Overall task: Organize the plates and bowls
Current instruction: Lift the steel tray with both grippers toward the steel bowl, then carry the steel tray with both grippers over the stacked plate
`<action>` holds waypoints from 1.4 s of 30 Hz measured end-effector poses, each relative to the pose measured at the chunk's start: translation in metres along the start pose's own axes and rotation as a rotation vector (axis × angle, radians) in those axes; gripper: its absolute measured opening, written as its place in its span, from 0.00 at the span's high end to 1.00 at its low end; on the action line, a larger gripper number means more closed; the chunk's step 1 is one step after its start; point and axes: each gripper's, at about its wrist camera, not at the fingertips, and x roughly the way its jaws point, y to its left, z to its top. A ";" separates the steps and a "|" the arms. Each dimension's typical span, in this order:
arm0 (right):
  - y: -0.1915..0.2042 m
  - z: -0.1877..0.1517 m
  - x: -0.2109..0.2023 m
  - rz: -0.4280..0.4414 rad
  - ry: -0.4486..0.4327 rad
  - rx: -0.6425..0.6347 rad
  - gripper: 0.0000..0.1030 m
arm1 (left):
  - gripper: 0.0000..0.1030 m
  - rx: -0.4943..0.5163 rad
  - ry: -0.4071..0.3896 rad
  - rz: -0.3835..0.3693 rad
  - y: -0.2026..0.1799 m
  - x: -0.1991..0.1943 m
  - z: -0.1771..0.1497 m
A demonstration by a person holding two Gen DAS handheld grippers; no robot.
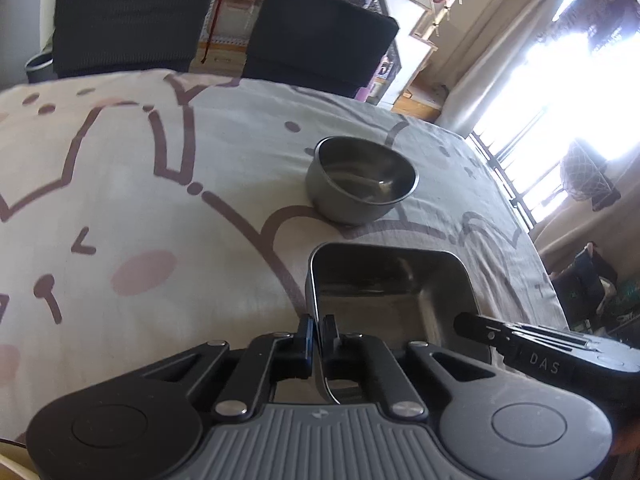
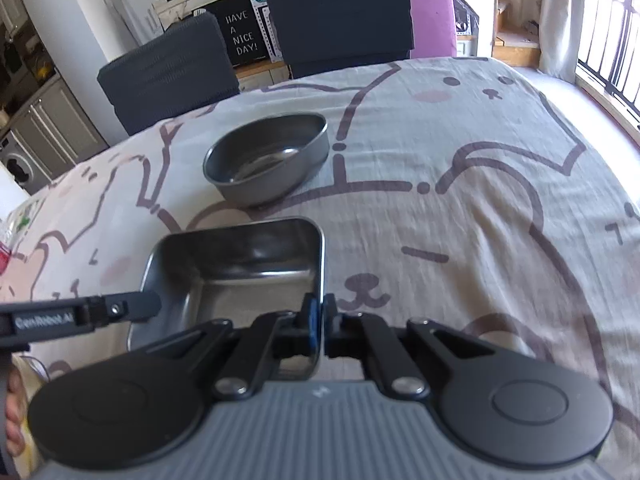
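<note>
Clamping opposite walls of the square tray (image 1: 394,280): left gripper (image 1: 319,334), right gripper (image 2: 319,312) (round bowl (image 1: 362,180) beyond).

Square tray (image 2: 240,264) on the tablecloth (image 2: 460,240), round bowl (image 2: 268,168) just behind it, chairs (image 2: 340,20) beyond

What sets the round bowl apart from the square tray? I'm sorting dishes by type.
The round bowl has a curved wall; the square tray has straight sides and rounded corners. The bowl stands free on the tablecloth, farther away; the tray is clamped at opposite rims by the left gripper and the right gripper. Both are grey metal and look empty.
</note>
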 end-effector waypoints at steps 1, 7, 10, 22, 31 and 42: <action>0.001 0.000 -0.003 -0.004 -0.006 -0.006 0.97 | 0.96 0.016 -0.007 0.006 -0.004 -0.004 0.001; 0.002 -0.001 -0.036 -0.007 -0.038 -0.022 0.97 | 0.95 0.081 -0.060 0.004 -0.025 -0.042 -0.005; 0.003 -0.007 -0.061 -0.006 -0.057 -0.024 0.97 | 0.95 0.116 -0.092 -0.007 -0.037 -0.068 -0.014; 0.020 -0.056 -0.159 -0.032 -0.108 -0.100 0.96 | 0.93 0.228 -0.094 -0.007 -0.067 -0.130 -0.072; 0.049 -0.084 -0.166 -0.105 -0.030 -0.251 0.95 | 0.93 0.248 -0.051 0.044 -0.064 -0.132 -0.093; 0.054 -0.088 -0.148 -0.169 0.053 -0.308 0.95 | 0.92 0.299 0.020 0.080 -0.066 -0.109 -0.104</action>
